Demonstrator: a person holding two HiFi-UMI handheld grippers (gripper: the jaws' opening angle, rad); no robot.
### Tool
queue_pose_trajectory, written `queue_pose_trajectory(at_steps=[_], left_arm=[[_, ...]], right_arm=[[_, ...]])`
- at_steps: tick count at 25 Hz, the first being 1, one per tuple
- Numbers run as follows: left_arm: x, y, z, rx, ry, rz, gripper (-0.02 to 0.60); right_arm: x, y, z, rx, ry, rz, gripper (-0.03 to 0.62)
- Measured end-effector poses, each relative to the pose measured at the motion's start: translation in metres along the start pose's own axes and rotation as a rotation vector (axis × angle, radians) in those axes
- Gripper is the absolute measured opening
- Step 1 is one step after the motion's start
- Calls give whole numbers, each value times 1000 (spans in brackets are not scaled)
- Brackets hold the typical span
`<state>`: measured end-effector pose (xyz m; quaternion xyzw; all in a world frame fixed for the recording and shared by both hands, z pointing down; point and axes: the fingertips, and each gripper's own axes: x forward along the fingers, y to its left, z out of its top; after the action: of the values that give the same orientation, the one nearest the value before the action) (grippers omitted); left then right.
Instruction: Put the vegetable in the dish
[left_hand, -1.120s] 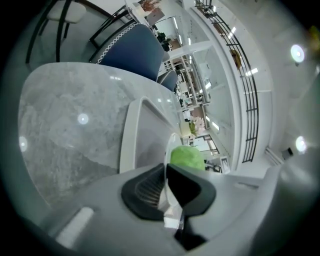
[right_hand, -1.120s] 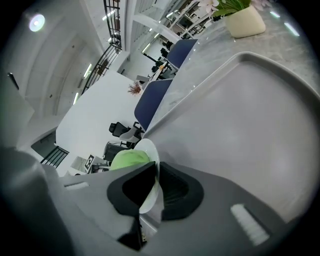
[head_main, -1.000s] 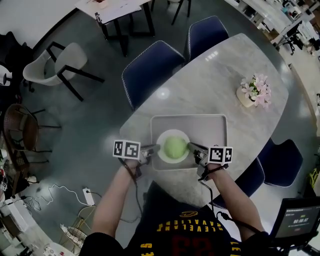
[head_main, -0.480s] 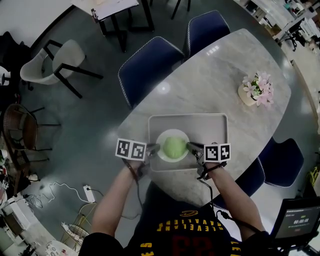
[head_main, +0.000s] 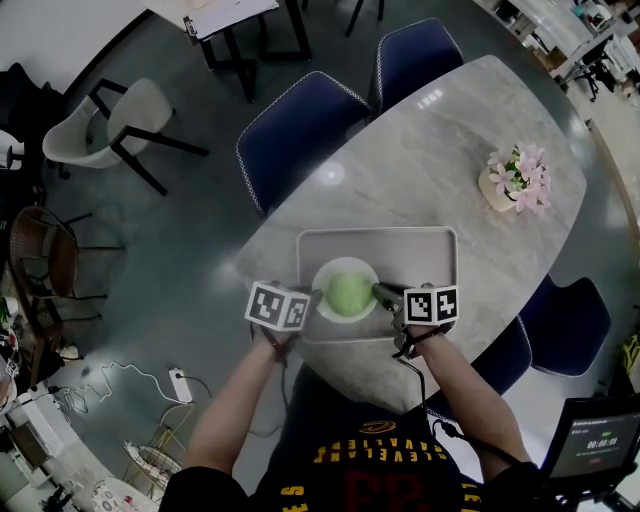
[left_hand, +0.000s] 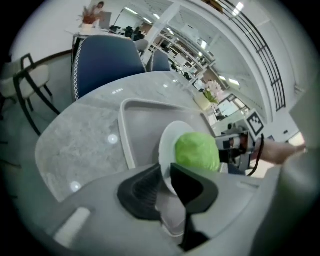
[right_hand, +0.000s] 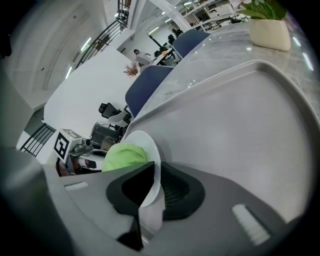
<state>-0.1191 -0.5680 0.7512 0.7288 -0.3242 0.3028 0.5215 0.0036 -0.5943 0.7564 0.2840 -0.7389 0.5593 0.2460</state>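
Observation:
A round green vegetable (head_main: 349, 291) lies in a white dish (head_main: 331, 309) that sits over the near part of a grey tray (head_main: 420, 255). My left gripper (head_main: 314, 296) is shut on the dish's left rim, and my right gripper (head_main: 383, 293) is shut on its right rim. In the left gripper view the dish rim (left_hand: 167, 150) runs between the black jaws of the left gripper (left_hand: 166, 181), with the vegetable (left_hand: 196, 151) just beyond. The right gripper view shows the dish rim (right_hand: 152, 160) pinched by the right gripper (right_hand: 156, 186), the vegetable (right_hand: 124, 154) to its left.
The tray (left_hand: 142, 122) rests near the front edge of a marble table (head_main: 430, 150). A pot of pink flowers (head_main: 512, 182) stands at the far right. Two blue chairs (head_main: 300, 125) are along the far side, another (head_main: 565, 325) on the right.
My left gripper has shifted right, closer in on the dish's left rim, and its marker cube has turned. The right gripper, dish and vegetable have hardly moved.

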Motion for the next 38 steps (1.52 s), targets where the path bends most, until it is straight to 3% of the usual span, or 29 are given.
queue_pose_trajectory(at_steps=[4, 11, 12, 14, 26, 34, 38], left_arm=[[1, -1, 0, 139, 31, 96, 80], [4, 6, 2, 308, 56, 235, 100], [4, 7, 2, 334, 55, 262, 47], [5, 8, 3, 361, 50, 295, 2], [-17, 6, -8, 249, -49, 266, 2], [-29, -29, -17, 149, -186, 145, 2], [-41, -50, -39, 136, -201, 116, 2]], right_arm=[[0, 0, 1, -9, -4, -7, 43], [2, -4, 2, -13, -14, -16, 44], [2, -4, 2, -15, -16, -20, 44], [2, -5, 3, -22, -19, -25, 44], [-17, -2, 6, -60, -106, -69, 6], [-44, 10, 2, -64, -166, -22, 6], [-60, 32, -13, -81, -189, 1, 6]])
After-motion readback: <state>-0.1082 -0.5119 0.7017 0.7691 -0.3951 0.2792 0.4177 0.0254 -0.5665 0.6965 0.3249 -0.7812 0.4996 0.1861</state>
